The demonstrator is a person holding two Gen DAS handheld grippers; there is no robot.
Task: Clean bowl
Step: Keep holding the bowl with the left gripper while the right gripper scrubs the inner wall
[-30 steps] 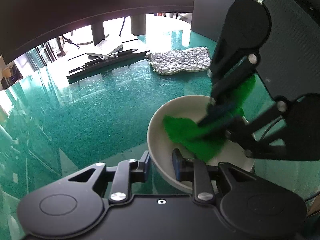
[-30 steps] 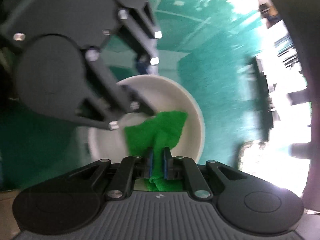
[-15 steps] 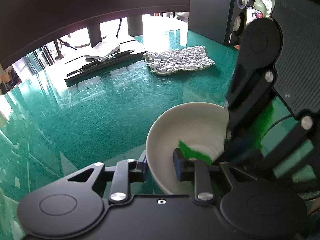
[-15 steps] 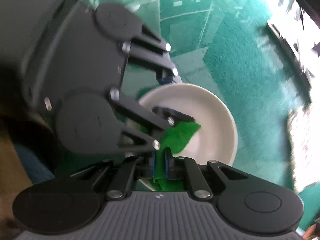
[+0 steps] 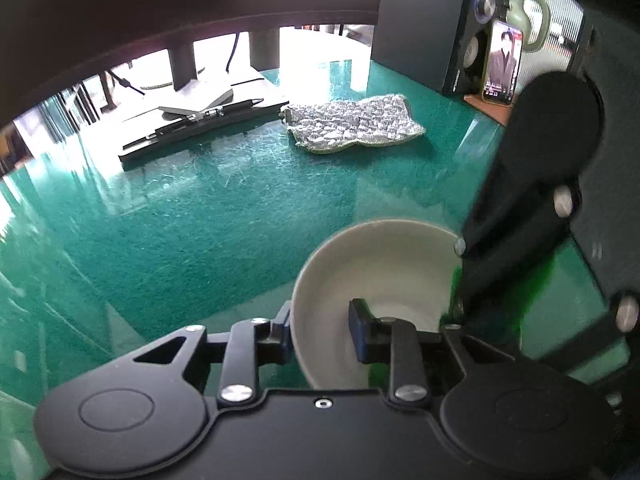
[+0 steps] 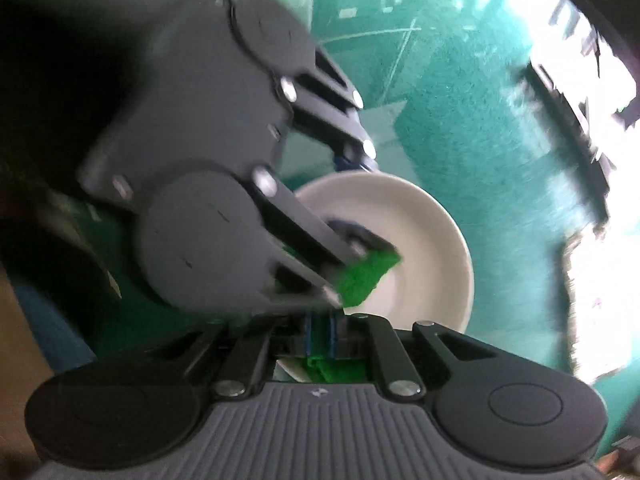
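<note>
- Right now the bowl [image 5: 372,276] sits on the green counter [image 5: 208,216], low and right of centre in the left wrist view, straight ahead of the left gripper [image 5: 320,328].
- Left gripper: jaws part-spread and straddling the near rim, 1 finger outside the wall, 1 inside the bowl; looks like it pinches the rim to steady it, though actual contact is hard to confirm.
- Right gripper [image 6: 320,334]: jaws pressed together on a green cloth [image 6: 368,276], pinching it; the cloth's free end hangs forward into the bowl's near side.
- Key relation: the bowl is just in front of and below the right gripper, the cloth lies over the near inner wall, and the left gripper body crosses in from the left, partly covering the bowl. The right gripper is the working one; the left only holds.
- Judgement: wiping is mid-way; the next stroke likely sweeps the cloth round the inner wall toward the far rim, keeping clear of the left finger inside the bowl.
- Risk: the right wrist view is motion-blurred, so cloth-to-bowl contact is not certain.
- Background: silver textured mat [image 5: 352,124], black tray with a pen [image 5: 200,128], dark speaker [image 5: 432,28], phone [image 5: 502,66] showing a person.
- Writing: tiny text on the phone screen and speaker edge, unreadable; no brands legible.
</note>
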